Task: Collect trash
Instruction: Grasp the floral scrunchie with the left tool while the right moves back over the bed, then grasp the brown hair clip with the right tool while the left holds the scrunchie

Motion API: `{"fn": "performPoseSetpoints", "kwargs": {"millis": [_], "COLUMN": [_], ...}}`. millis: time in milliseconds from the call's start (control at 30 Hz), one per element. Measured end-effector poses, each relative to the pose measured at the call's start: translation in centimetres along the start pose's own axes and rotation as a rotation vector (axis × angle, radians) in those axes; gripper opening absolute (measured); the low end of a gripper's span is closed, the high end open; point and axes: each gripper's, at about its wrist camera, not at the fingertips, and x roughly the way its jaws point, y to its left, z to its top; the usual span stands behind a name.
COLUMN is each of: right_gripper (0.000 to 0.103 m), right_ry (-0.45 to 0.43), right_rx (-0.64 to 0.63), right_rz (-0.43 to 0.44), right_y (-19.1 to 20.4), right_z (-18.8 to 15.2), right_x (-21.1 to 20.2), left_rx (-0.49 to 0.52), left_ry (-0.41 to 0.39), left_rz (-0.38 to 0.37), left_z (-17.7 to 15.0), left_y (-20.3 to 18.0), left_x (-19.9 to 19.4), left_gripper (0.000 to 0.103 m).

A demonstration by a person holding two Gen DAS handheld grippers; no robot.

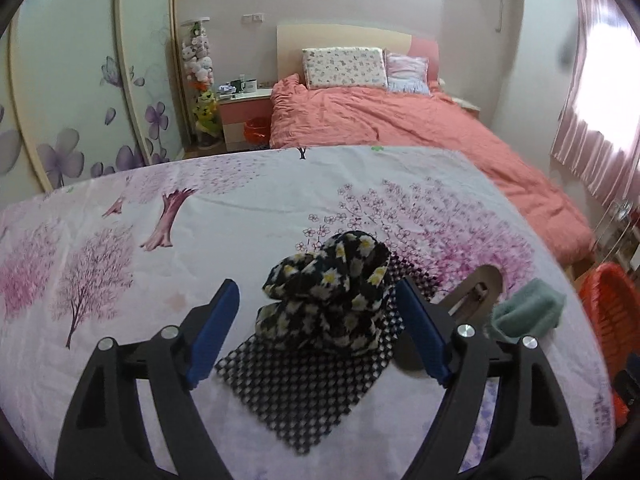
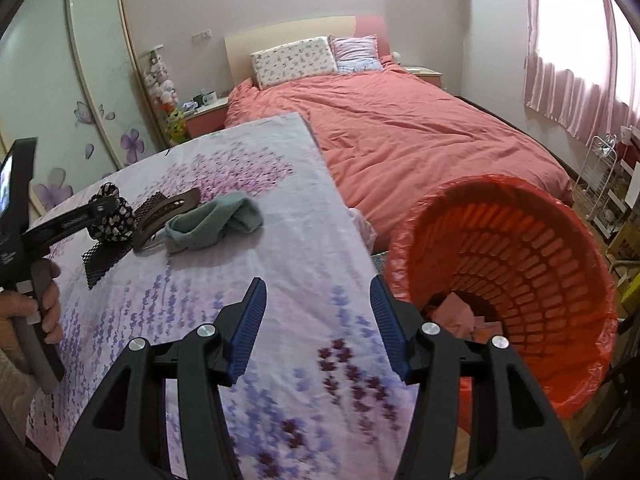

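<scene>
My left gripper (image 1: pixel 316 284) stands open low over the table. A black floral scrunchie (image 1: pixel 328 292) lies between its blue pads, which do not touch it. The scrunchie rests on a black mesh piece (image 1: pixel 312 380). To the right lie a brown hair clip (image 1: pixel 480 288) and a green sock (image 1: pixel 528 312). My right gripper (image 2: pixel 317 280) is open and holds nothing, above the floral tablecloth (image 2: pixel 280 240) near its right edge. Beside it stands an orange basket (image 2: pixel 520 264) lined with a red bag, with pink scraps (image 2: pixel 456 312) at its bottom. The right wrist view also has the scrunchie (image 2: pixel 114 220), clip (image 2: pixel 168 216) and sock (image 2: pixel 216 220).
A hand (image 2: pixel 48 308) grips the left tool's handle at the left edge. Behind the table is a bed with a coral duvet (image 2: pixel 420 132). A wardrobe (image 1: pixel 80 100), a nightstand (image 1: pixel 244 116) and a wire rack (image 2: pixel 600 184) ring the room. The basket (image 1: pixel 612 304) sits off the table's right side.
</scene>
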Motion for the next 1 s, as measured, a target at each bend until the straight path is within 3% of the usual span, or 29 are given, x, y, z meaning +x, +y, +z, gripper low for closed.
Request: {"fn": "performPoseSetpoints", "kwargs": {"millis": [33,167,233,433,567,667,867,1000], "right_gripper": [0.055,0.055,0.055,0.055,0.055,0.054,0.041,0.041], "right_ry": [0.002,0.008,0.011,0.019,0.033,0.046,0.084,0.105], "right_rx": [-0.001,-0.021,-0.029,-0.047,-0.052,-0.040,0.017,0.036], "right_rz": [0.003,0.014,0.021,0.050,0.089,0.140,0.229,0.185], "right_y": [0.2,1.8,2.8,5.5,7.8,10.1,13.8,16.1], "right_z": [0.0,0.1,0.2,0.7,0.9,1.3,1.9,2.3], "right_x": [0.0,0.2,0.4,0.9,1.8,2.7,5.0,7.0], "left_rx": [0.014,0.008,-0.009,-0.020,-0.012,-0.010,-0.076,-0.123], "left_ry": [0.011,0.066,0.061,-0.007,-0.026,-0.014,0.035,0.064], "left_rz": [0.008,-0.007,-0.012,0.005,0.061,0.103,0.131,0.121], "left_z": [0.0,-0.2,-0.5,-0.9,-2.0,-3.1,-5.3,-6.3], "left_y": [-0.2,0.0,0.7,4.1,7.6,9.9,13.9,15.5], "left_x": [0.4,1.9,1.6,-2.0,-4.5,-5.2,-4.8,-4.1], "left_gripper": [0.073,0.027,0.019,0.016,0.017,0.017,0.018,0.020]}}
